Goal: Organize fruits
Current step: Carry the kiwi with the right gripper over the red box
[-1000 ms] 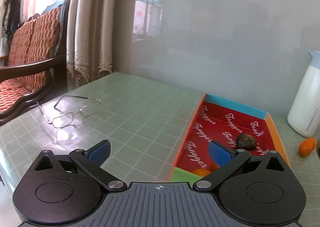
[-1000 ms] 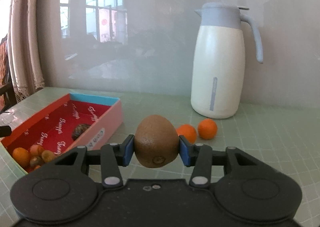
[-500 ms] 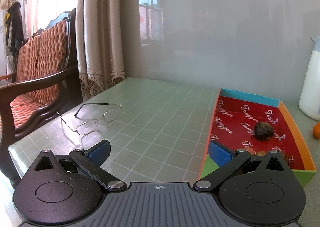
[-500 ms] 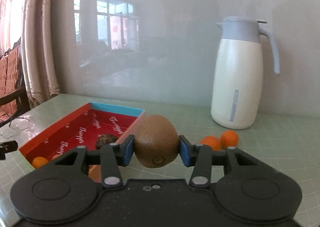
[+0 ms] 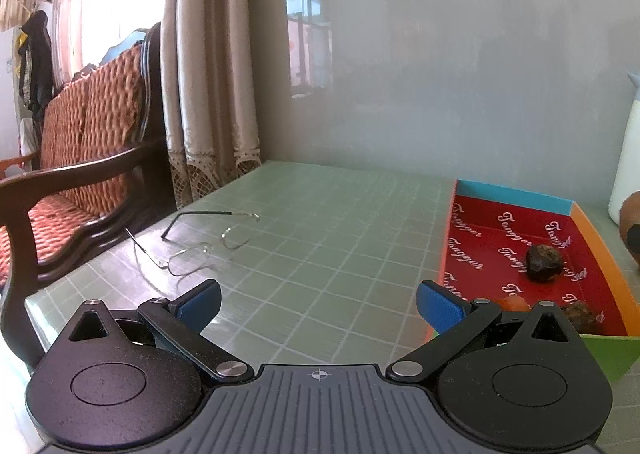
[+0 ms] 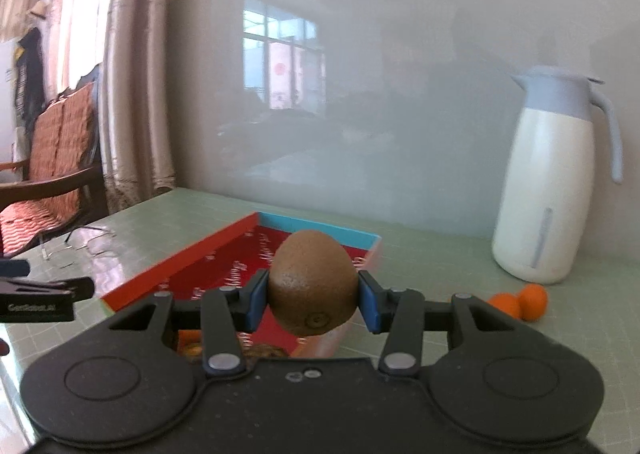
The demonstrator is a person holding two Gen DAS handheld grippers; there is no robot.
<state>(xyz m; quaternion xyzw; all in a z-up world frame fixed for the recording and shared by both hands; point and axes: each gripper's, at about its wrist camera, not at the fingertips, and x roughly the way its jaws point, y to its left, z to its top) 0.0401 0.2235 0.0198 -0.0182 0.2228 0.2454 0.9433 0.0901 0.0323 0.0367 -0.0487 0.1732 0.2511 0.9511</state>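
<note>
- right gripper point(image 6: 312, 296): blue pads clamped on both sides of a brown kiwi point(image 6: 313, 282), held off the table, in front of the camera and over the near part of the box point(image 6: 176, 264).
- left gripper point(image 5: 318, 304): jaws wide, nothing between the pads; green gridded table point(image 5: 320, 238) shows through the gap.
- box is a shallow tray, red printed floor, blue far wall, orange-red side walls, green near end in the left wrist view.
- inside the box: one dark lumpy fruit point(image 5: 543, 262) mid-floor, more small orange and brown pieces at the near end, partly hidden by gripper bodies.
- two small oranges point(image 6: 520, 302) touching each other on the table, outside the box, just in front of the white jug point(image 6: 548, 190).
- wire glasses point(image 5: 204, 242) lie on the table left of the box, well apart from it.
- wooden chair point(image 5: 76, 158) and curtain past the table's left edge.
</note>
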